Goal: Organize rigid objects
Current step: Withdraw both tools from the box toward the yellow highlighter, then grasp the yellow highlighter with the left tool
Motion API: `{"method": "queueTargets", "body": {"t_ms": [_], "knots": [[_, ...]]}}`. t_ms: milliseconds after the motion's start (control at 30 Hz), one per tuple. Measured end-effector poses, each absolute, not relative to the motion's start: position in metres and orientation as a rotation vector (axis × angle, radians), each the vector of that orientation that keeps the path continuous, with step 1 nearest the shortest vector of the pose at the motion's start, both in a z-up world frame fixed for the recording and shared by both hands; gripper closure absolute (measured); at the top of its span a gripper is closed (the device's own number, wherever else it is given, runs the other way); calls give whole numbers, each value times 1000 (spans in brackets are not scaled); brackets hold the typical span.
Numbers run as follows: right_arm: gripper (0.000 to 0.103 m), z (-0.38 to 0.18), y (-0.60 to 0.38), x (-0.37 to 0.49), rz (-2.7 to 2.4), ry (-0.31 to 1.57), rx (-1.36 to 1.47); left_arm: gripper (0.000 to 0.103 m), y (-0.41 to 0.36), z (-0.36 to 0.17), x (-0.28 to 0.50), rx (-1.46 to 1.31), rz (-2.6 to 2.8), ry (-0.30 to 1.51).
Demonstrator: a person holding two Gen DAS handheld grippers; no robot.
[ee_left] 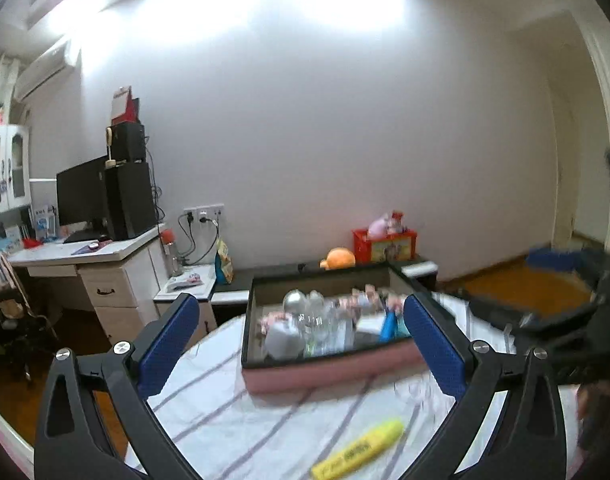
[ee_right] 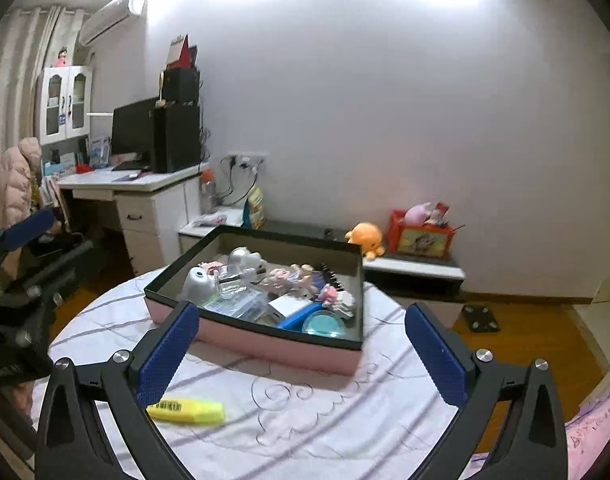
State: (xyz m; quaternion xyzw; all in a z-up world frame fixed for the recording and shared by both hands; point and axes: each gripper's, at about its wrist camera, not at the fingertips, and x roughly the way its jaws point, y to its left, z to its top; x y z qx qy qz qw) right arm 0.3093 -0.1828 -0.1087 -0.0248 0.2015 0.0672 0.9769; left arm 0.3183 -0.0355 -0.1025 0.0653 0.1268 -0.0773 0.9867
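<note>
A pink box with a dark rim (ee_left: 329, 372) (ee_right: 265, 342) stands on the round table with a striped cloth (ee_left: 233, 412) (ee_right: 325, 412). It holds several small items: clear bottles, a white dome, figurines, a blue case. A yellow highlighter (ee_left: 359, 450) (ee_right: 187, 410) lies on the cloth in front of the box. My left gripper (ee_left: 301, 344) is open above the table, with nothing between its blue pads (ee_left: 171, 344). My right gripper (ee_right: 301, 354) is open too and holds nothing. The left gripper (ee_right: 21, 272) also shows at the left edge of the right wrist view.
A white desk (ee_left: 105, 256) (ee_right: 145, 184) with a monitor and black speakers stands at the left. A low bench along the wall carries an orange plush toy (ee_left: 339, 258) (ee_right: 365, 238) and a red box (ee_left: 385, 244) (ee_right: 421, 238). Wooden floor lies to the right.
</note>
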Motion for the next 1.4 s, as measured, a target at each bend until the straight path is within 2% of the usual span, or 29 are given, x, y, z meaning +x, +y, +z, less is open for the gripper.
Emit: {"method": "queueTargets", "body": {"t_ms": [200, 533, 733, 1067, 1233, 1333, 1400], "knots": [[0, -107, -188, 268, 104, 293, -34, 0, -34, -104, 290, 119, -140, 235], [0, -117, -188, 257, 131, 315, -1, 0, -27, -123, 287, 107, -125, 317], [0, -136, -197, 265, 121, 367, 30, 0, -18, -150, 300, 77, -199, 432], [0, -166, -211, 286, 109, 454, 67, 0, -46, -220, 363, 237, -306, 760], [0, -161, -220, 310, 70, 465, 47, 1, -63, -234, 383, 329, -292, 829], [0, -158, -229, 334, 56, 482, 41, 14, -73, -241, 387, 399, -277, 837], [0, -159, -233, 359, 58, 533, 33, 36, -68, -239, 389, 373, -265, 853]]}}
